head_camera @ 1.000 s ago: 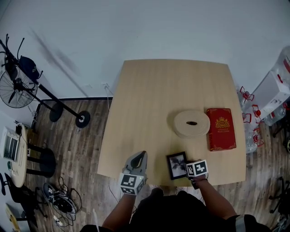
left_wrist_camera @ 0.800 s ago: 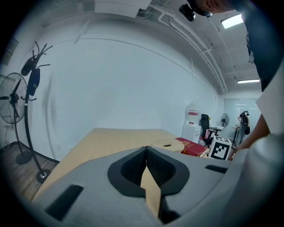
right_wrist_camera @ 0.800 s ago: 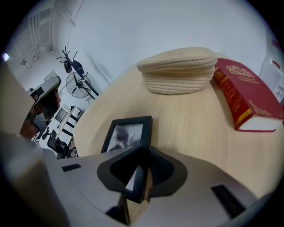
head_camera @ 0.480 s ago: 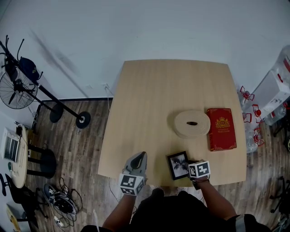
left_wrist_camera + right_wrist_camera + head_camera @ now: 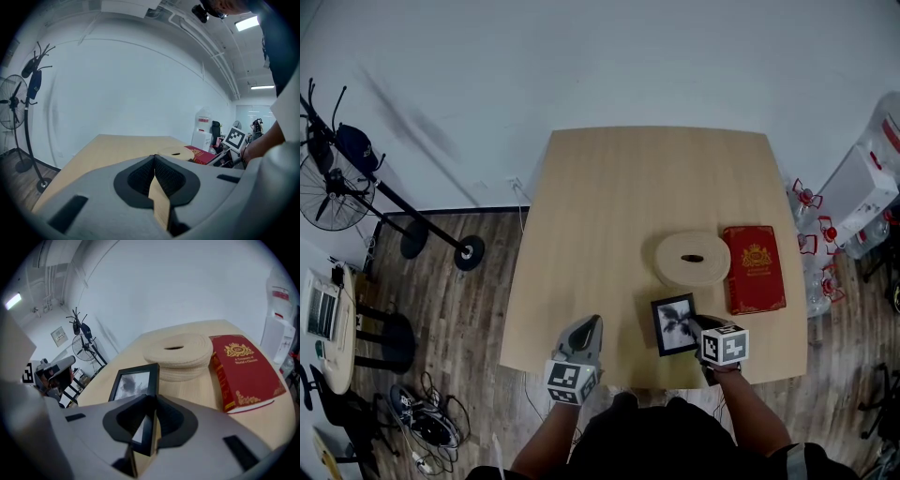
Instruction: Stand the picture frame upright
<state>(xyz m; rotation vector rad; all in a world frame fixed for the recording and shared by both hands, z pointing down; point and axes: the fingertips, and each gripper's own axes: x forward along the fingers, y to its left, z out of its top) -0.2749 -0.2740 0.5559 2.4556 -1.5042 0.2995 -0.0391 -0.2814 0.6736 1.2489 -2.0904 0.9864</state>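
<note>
A small black picture frame (image 5: 674, 324) with a dark print hangs tilted above the wooden table (image 5: 609, 206) near its front edge. My right gripper (image 5: 700, 326) is shut on the frame's right edge. In the right gripper view the frame (image 5: 133, 383) runs out from between the jaws of this gripper (image 5: 149, 405), its face turned left and up. My left gripper (image 5: 590, 324) stays at the table's front edge, left of the frame. Its jaws are shut with nothing in them (image 5: 153, 161).
A round woven disc (image 5: 692, 258) with a slot lies just beyond the frame, and a red book (image 5: 754, 268) lies against its right side. A standing fan (image 5: 328, 187) and cables are on the floor at left, water bottles (image 5: 811, 234) at right.
My right gripper has risen and moved a little right and away from me, carrying the frame off the table and tilting it up. The left gripper has not moved.
</note>
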